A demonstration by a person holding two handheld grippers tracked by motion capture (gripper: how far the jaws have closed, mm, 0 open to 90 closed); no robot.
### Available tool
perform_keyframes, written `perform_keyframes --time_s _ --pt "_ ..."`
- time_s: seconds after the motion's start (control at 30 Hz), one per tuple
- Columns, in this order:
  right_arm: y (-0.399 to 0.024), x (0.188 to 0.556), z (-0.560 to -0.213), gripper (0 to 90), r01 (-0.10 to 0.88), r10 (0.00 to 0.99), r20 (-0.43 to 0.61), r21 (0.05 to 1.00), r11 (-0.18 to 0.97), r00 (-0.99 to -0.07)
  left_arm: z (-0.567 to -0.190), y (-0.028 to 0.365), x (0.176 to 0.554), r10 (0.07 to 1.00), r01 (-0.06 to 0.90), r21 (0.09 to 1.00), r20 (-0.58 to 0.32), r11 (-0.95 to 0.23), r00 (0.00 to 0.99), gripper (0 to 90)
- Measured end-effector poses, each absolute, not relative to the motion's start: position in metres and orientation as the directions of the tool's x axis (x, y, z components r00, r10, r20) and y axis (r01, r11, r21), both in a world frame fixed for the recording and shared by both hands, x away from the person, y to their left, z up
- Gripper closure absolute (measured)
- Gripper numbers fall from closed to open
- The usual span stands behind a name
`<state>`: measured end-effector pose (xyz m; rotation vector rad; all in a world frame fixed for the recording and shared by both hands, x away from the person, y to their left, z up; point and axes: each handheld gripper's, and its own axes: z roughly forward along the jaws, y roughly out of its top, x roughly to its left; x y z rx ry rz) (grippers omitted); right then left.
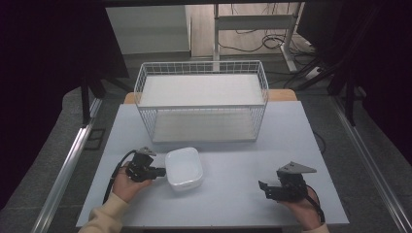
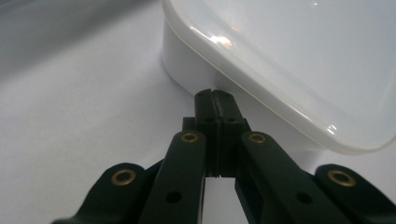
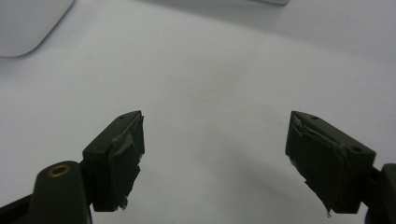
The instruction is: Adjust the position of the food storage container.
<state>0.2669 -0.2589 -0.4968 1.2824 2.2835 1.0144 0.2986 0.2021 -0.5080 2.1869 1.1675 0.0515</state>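
- High view: pale rectangular table top, with a white two-tier wire basket rack at its far middle.
- Nearer than the rack and a little to its left, a white rounded-square plastic tub, open side up, resting on the table.
- Just left of the tub, the left gripper, black with a grey three-cornered plate on top, held in a hand in a cream sleeve, tips pointing at the tub's left wall and touching or nearly touching it.
- Well to the right of the tub, near the table's front edge, the right gripper, also black with a grey plate, held in the other hand, pointing left toward the tub with bare table between.
- Left gripper view: black jaws pressed together with no gap, nothing between them, tips right at the tub's side wall below its rim; whether touching cannot be told.
- Right gripper view: jaws spread wide apart, holding nothing, worn padding on the inner faces, bare table between them.
- A rounded corner of the tub at the upper left, well apart from the jaws.
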Motion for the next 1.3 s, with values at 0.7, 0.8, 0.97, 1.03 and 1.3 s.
perform_keyframes --time_s 0.7,0.8,0.97,1.03,1.3 --pt "-0.261 0.266 -0.495 19.5 0.599 0.849 0.055 0.733 0.323 -0.525 -0.504 0.161 0.320 0.710 0.707 0.564 -0.274 -0.428 0.648 90.0" --pt "-0.261 0.266 -0.494 19.5 0.593 0.849 0.057 0.740 0.318 -0.526 -0.503 0.153 0.323 0.702 0.701 0.565 -0.275 -0.436 0.657 90.0" --pt "-0.261 0.266 -0.494 19.5 0.591 0.848 0.054 0.741 0.320 -0.527 -0.503 0.142 0.324 0.679 0.685 0.560 -0.270 -0.466 0.683 90.0" --pt "-0.262 0.266 -0.494 19.5 0.590 0.848 0.055 0.742 0.319 -0.528 -0.503 0.139 0.322 0.677 0.684 0.563 -0.273 -0.464 0.684 90.0" --pt "-0.260 0.264 -0.491 19.5 0.572 0.834 0.070 0.759 0.311 -0.547 -0.492 0.157 0.320 0.716 0.693 0.595 -0.263 -0.407 0.646 90.0"
